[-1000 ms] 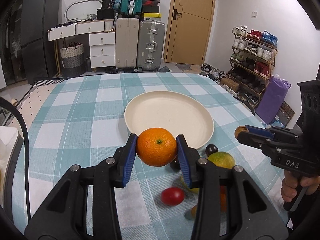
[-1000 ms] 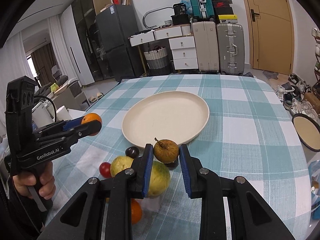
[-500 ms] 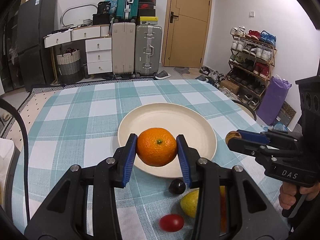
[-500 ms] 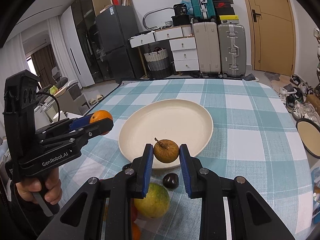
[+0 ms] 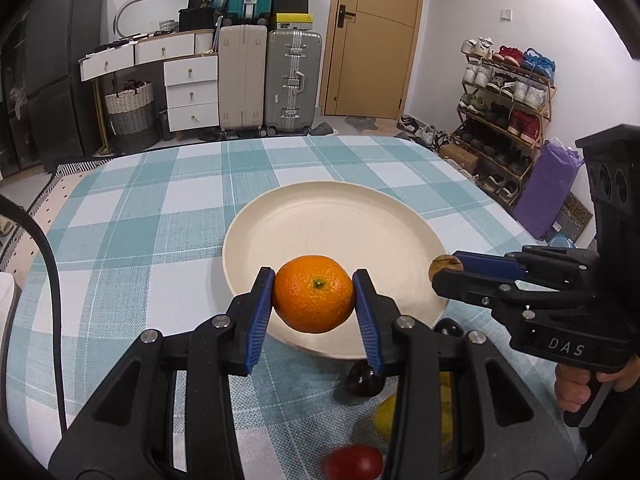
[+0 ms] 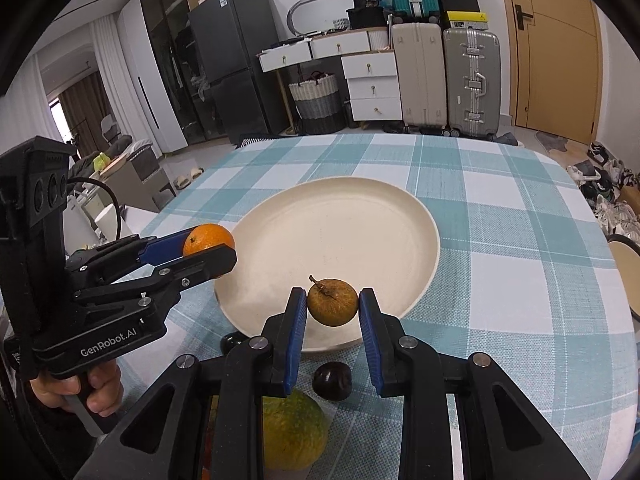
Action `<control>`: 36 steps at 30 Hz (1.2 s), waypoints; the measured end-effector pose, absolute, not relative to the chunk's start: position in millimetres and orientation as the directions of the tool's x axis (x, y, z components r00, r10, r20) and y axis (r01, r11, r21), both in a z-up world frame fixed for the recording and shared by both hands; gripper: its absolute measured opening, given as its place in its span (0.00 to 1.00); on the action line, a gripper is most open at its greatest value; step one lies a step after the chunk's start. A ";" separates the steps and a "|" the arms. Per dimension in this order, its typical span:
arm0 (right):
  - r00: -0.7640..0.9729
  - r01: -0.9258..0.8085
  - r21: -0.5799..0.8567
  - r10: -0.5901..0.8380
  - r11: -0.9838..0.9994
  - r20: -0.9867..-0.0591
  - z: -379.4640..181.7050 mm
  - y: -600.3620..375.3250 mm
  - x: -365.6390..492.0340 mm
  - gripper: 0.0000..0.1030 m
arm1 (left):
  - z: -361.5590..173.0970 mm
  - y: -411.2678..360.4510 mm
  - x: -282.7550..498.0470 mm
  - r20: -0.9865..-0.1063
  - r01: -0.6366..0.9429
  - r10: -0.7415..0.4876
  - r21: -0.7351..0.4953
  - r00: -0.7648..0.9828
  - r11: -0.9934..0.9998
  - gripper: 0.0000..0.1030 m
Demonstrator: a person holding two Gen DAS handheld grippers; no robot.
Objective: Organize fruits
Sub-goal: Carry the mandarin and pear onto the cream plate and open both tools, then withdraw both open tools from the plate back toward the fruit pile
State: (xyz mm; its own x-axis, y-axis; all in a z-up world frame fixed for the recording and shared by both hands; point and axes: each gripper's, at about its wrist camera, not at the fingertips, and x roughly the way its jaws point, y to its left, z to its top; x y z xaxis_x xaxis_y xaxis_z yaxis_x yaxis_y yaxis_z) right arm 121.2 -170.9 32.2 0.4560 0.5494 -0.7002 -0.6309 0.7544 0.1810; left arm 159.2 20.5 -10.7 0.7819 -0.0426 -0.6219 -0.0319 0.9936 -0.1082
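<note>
My left gripper (image 5: 314, 300) is shut on an orange (image 5: 314, 294) and holds it above the near rim of the cream plate (image 5: 336, 216). My right gripper (image 6: 333, 307) is shut on a small brown fruit (image 6: 332, 302) with a stalk, above the plate's near rim (image 6: 396, 312). The left gripper also shows in the right wrist view (image 6: 210, 248) at the plate's left edge, and the right gripper shows in the left wrist view (image 5: 446, 270) at the plate's right edge. The plate holds nothing.
On the checked tablecloth (image 6: 500, 240) near me lie a dark plum-like fruit (image 6: 332, 381), a second dark fruit (image 6: 230, 342), a yellow-green fruit (image 6: 294, 436) and a red tomato (image 5: 354, 462). Another dish (image 6: 624, 264) sits beyond the table's right edge.
Both grippers have moved forward with their fruits, from over the loose fruits to over the plate's near rim. The loose fruits have not moved.
</note>
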 end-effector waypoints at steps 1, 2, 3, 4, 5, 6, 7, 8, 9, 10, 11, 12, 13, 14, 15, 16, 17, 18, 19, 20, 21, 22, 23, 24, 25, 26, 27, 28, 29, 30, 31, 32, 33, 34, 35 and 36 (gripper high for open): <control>0.457 -0.626 0.179 0.543 0.759 -0.705 30.1 -169.7 122.9 0.27 | -12.9 21.2 161.5 -0.626 -0.032 -0.046 -0.113 0.778 0.993 0.36; 0.456 -0.620 0.181 0.539 0.764 -0.708 28.3 -169.0 124.7 0.27 | -15.1 22.3 163.3 -0.629 -0.038 -0.044 -0.115 0.776 0.993 0.36; 0.452 -0.617 0.184 0.536 0.765 -0.713 25.9 -167.7 127.9 0.27 | -17.5 22.4 165.3 -0.636 -0.043 -0.038 -0.112 0.771 0.993 0.36; 0.450 -0.611 0.182 0.528 0.770 -0.720 23.2 -167.0 130.8 0.27 | -19.4 22.8 166.9 -0.641 -0.046 -0.035 -0.110 0.767 0.993 0.36; 0.449 -0.606 0.179 0.519 0.775 -0.728 20.8 -166.0 132.8 0.27 | -20.7 23.4 167.7 -0.643 -0.048 -0.034 -0.110 0.765 0.993 0.36; 0.444 -0.603 0.181 0.515 0.777 -0.733 18.9 -165.5 134.6 0.27 | -21.9 24.0 168.5 -0.645 -0.050 -0.033 -0.111 0.763 0.993 0.36; 0.445 -0.602 0.185 0.519 0.776 -0.730 18.5 -165.8 135.2 0.27 | -23.2 24.3 169.5 -0.648 -0.048 -0.035 -0.111 0.761 0.993 0.36; 0.447 -0.602 0.185 0.520 0.777 -0.728 18.7 -165.9 135.5 0.27 | -24.6 24.3 170.7 -0.650 -0.048 -0.035 -0.109 0.759 0.993 0.36; 0.444 -0.605 0.185 0.521 0.774 -0.729 18.3 -165.4 136.1 0.27 | -25.6 23.8 171.4 -0.654 -0.048 -0.033 -0.106 0.756 0.993 0.36; 0.442 -0.606 0.184 0.520 0.774 -0.731 17.4 -165.0 137.1 0.27 | -26.9 23.5 172.4 -0.657 -0.046 -0.033 -0.102 0.753 0.994 0.36; 0.441 -0.605 0.182 0.517 0.775 -0.734 16.7 -164.6 137.1 0.27 | -27.6 23.1 173.3 -0.659 -0.045 -0.032 -0.099 0.751 0.994 0.36; 0.440 -0.607 0.181 0.517 0.774 -0.734 16.3 -164.0 137.7 0.27 | -28.4 22.6 173.9 -0.661 -0.043 -0.032 -0.098 0.750 0.994 0.36; 0.441 -0.606 0.179 0.515 0.775 -0.735 16.1 -163.3 138.5 0.27 | -29.1 22.3 174.5 -0.663 -0.042 -0.033 -0.097 0.748 0.994 0.36; 0.442 -0.604 0.178 0.513 0.776 -0.736 15.8 -162.7 139.2 0.27 | -29.7 22.2 174.8 -0.665 -0.042 -0.032 -0.095 0.746 0.995 0.36; 0.442 -0.603 0.178 0.511 0.778 -0.737 16.0 -162.3 139.5 0.27 | -30.6 22.4 175.3 -0.668 -0.043 -0.030 -0.092 0.744 0.995 0.36; 0.444 -0.602 0.176 0.510 0.779 -0.737 16.6 -162.4 139.2 0.28 | -31.9 22.6 176.0 -0.673 -0.046 -0.026 -0.089 0.739 0.995 0.36; 0.447 -0.604 0.174 0.511 0.778 -0.734 17.5 -162.7 138.0 0.32 | -32.7 23.0 176.1 -0.676 -0.054 -0.020 -0.087 0.736 0.995 0.36; 0.453 -0.606 0.169 0.512 0.777 -0.730 18.7 -163.4 136.9 0.36 | -32.4 22.0 174.6 -0.678 -0.055 -0.020 -0.089 0.735 0.995 0.37; 0.467 -0.601 0.163 0.509 0.782 -0.723 20.5 -165.4 135.7 0.40 | -32.4 22.2 174.1 -0.679 -0.053 -0.022 -0.089 0.734 0.995 0.38; 0.476 -0.597 0.160 0.507 0.786 -0.718 22.4 -168.1 134.1 0.43 | -31.7 22.1 172.6 -0.679 -0.053 -0.018 -0.085 0.734 0.995 0.46; 0.479 -0.595 0.160 0.508 0.787 -0.716 24.2 -170.6 132.9 0.48 | -30.9 22.2 170.7 -0.676 -0.060 -0.009 -0.078 0.737 0.995 0.59; 0.481 -0.595 0.159 0.507 0.788 -0.715 25.7 -173.0 131.3 0.50 | -29.4 22.4 167.7 -0.668 -0.066 0.002 -0.071 0.744 0.995 0.66; 0.484 -0.593 0.155 0.504 0.790 -0.715 27.3 -175.9 129.3 0.50 | -26.7 23.1 163.4 -0.657 -0.072 0.011 -0.065 0.754 0.995 0.78; 0.491 -0.589 0.148 0.497 0.794 -0.715 29.3 -179.0 126.8 0.54 | -24.2 23.7 159.8 -0.647 -0.074 0.015 -0.063 0.762 0.995 0.84; 0.497 -0.585 0.144 0.494 0.798 -0.713 31.0 -182.1 124.2 0.65 | -20.9 24.1 155.4 -0.636 -0.073 0.016 -0.063 0.771 0.995 0.85; 0.503 -0.582 0.146 0.495 0.800 -0.709 32.8 -185.4 121.6 0.72 | -17.1 24.4 151.5 -0.628 -0.070 0.014 -0.064 0.778 0.996 0.86; 0.512 -0.575 0.150 0.497 0.804 -0.701 35.5 -190.1 117.3 0.85 | -13.6 24.5 147.2 -0.620 -0.067 0.014 -0.062 0.785 0.996 0.88; 0.525 -0.568 0.153 0.499 0.809 -0.690 38.1 -194.2 114.0 0.89 | -9.8 24.3 143.1 -0.614 -0.066 0.017 -0.057 0.789 0.996 0.91; 0.534 -0.563 0.157 0.502 0.812 -0.680 40.7 -198.2 110.7 0.91 | -6.0 23.8 137.8 -0.603 -0.064 0.020 -0.051 0.798 0.997 0.98; 0.542 -0.556 0.161 0.502 0.816 -0.674 43.0 -202.0 107.9 0.95 | -2.1 23.0 131.3 -0.585 -0.059 0.021 -0.046 0.810 0.997 1.00; 0.549 -0.550 0.161 0.500 0.820 -0.670 44.9 -204.9 105.2 1.00 | 1.6 22.2 125.0 -0.572 -0.053 0.021 -0.039 0.820 0.998 1.00; 0.556 -0.544 0.160 0.497 0.824 -0.666 46.7 -207.7 102.5 1.00 | 4.7 21.3 119.4 -0.564 -0.049 0.023 -0.031 0.825 0.998 1.00; 0.557 -0.542 0.160 0.495 0.825 -0.667 48.3 -210.3 99.6 1.00 | 6.6 20.8 114.4 -0.561 -0.045 0.022 -0.027 0.828 0.999 1.00; 0.553 -0.546 0.161 0.498 0.822 -0.668 49.3 -211.8 97.2 1.00 | 9.1 19.5 109.1 -0.560 -0.045 0.024 -0.023 0.828 0.999 1.00; 0.549 -0.549 0.162 0.500 0.820 -0.670 50.1 -213.3 94.3 1.00 | 11.2 18.3 103.5 -0.559 -0.044 0.024 -0.022 0.829 0.999 1.00; 0.550 -0.550 0.161 0.501 0.819 -0.668 50.9 -214.9 91.2 1.00 | 12.5 18.1 98.3 -0.556 -0.041 0.021 -0.023 0.831 0.999 1.00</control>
State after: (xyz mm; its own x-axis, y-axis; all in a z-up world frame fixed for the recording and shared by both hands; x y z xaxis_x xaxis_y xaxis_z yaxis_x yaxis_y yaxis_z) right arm 91.2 -214.9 50.9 0.5504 0.5011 -0.6678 -0.5504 0.8192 0.1611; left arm 98.3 18.1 12.5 0.8312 0.0208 -0.5556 -0.0405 0.9989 -0.0233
